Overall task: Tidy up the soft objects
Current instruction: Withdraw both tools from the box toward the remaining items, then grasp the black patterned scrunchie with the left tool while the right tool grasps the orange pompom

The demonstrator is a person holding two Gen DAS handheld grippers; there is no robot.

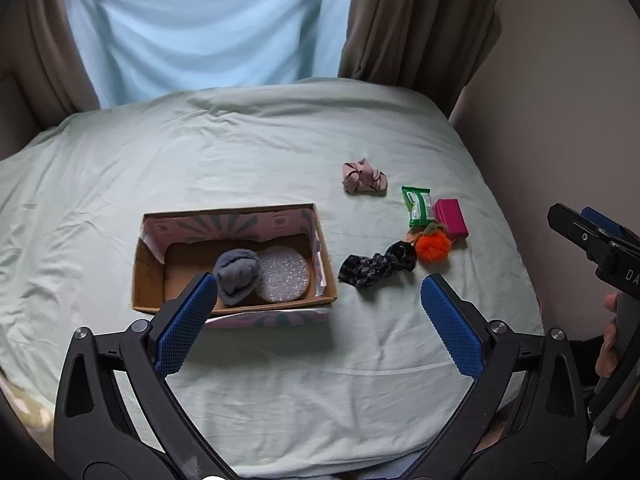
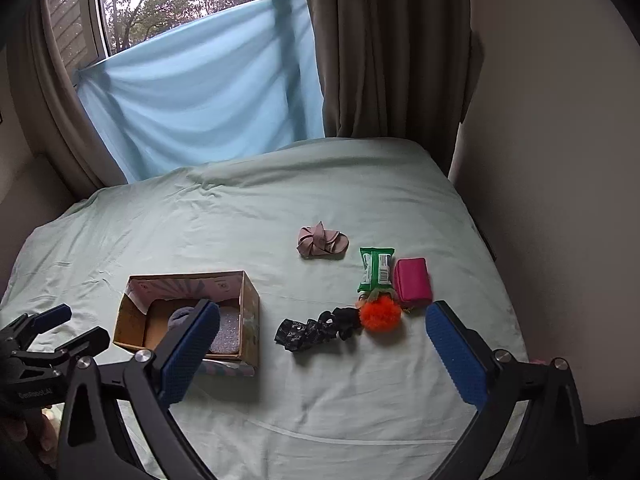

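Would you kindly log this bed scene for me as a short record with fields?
surface: pale green bedsheet
container: open cardboard box
in box: rolled grey sock; round glittery silver pad
on sheet: crumpled pink cloth; black patterned scrunchie; orange fluffy pompom; green snack packet; magenta pouch
left gripper: open, empty
right gripper: open, empty

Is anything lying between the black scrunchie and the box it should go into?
Nothing visible: only bare sheet separates the scrunchie from the box. The orange pompom touches its far end, away from the box.
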